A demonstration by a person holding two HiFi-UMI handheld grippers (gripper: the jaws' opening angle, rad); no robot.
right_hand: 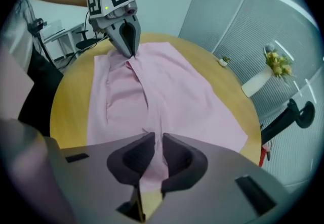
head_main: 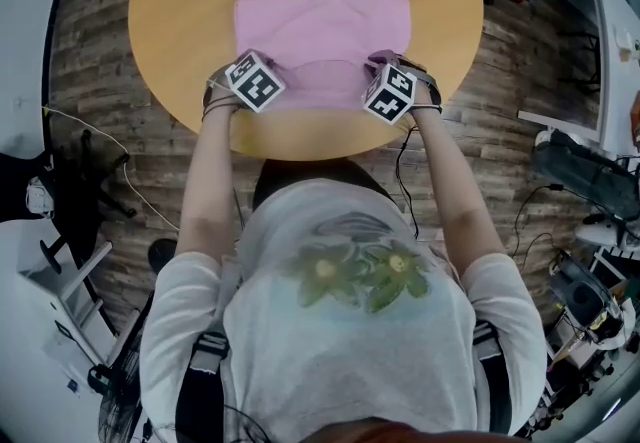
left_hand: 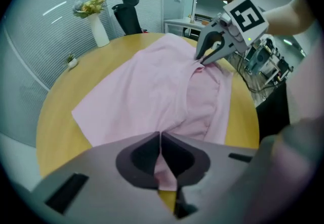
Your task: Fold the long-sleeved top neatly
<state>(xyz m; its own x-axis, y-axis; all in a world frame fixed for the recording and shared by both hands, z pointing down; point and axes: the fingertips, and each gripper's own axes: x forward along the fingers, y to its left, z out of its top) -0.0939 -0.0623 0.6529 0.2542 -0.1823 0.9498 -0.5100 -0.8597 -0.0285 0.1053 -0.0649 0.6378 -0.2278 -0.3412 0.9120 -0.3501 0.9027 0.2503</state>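
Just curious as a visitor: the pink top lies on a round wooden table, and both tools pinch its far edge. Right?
Not the far edge. The left tool and right tool pinch the pink top at its near edge, closest to the person; the head view shows it. The rest is right.

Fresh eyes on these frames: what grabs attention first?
The pink top stands out first, laid out as a rough rectangle on the round wooden table. At its near edge, by the person, the left gripper and the right gripper are each shut on a pinch of the fabric.
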